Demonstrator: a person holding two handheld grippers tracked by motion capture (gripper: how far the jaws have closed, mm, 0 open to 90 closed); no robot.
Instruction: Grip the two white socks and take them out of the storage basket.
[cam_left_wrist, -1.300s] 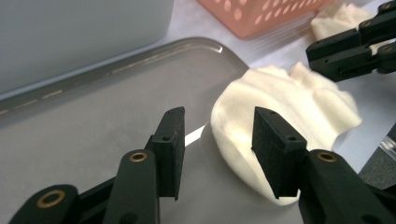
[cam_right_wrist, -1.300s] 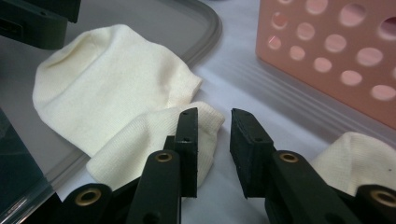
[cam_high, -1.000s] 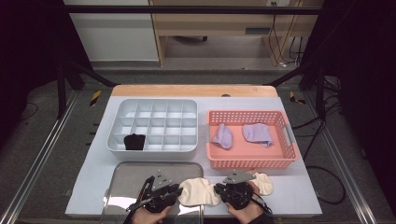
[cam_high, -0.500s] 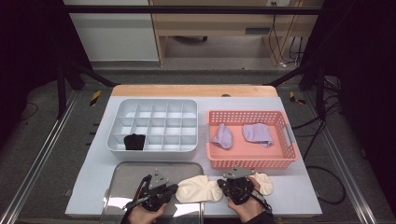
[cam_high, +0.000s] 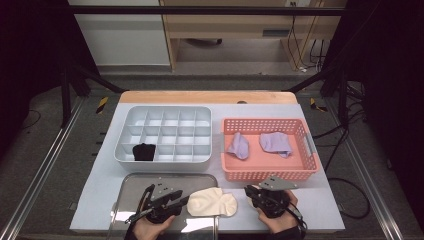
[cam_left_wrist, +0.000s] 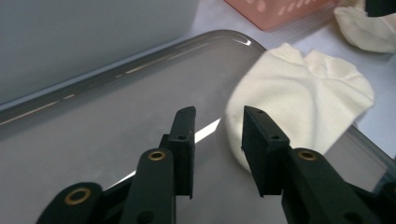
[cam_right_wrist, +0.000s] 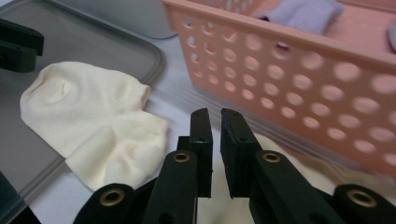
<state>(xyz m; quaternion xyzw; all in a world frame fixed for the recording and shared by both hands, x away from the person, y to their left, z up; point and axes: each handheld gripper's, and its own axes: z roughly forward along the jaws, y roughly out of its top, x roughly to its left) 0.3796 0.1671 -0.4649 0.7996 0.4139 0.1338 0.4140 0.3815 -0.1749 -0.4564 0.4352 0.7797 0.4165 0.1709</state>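
A cream sock (cam_high: 212, 202) (cam_left_wrist: 303, 102) (cam_right_wrist: 93, 121) lies flat across the right rim of the metal tray (cam_high: 125, 200) (cam_left_wrist: 93, 140). My left gripper (cam_high: 182, 198) (cam_left_wrist: 217, 112) hovers low over the tray just left of the sock. It is open, its jaws have just been opening, and nothing is between them. My right gripper (cam_high: 252, 192) (cam_right_wrist: 215, 114) sits at the table's front, right of the sock. Its jaws have just parted to a thin slit, with nothing in it. A second cream sock (cam_left_wrist: 364, 30) (cam_right_wrist: 308, 170) lies under it.
A grey compartment box (cam_high: 165, 135) stands behind the tray with a black sock (cam_high: 144, 151) in a front cell. The pink perforated basket (cam_high: 270, 173) (cam_right_wrist: 289, 93) stands close behind my right gripper and holds two lilac socks (cam_high: 239, 146) (cam_high: 276, 143).
The left jaws have spread apart beside the cream sock. The right gripper has lifted a little and shifted off the sock on the tray, which lies where it was.
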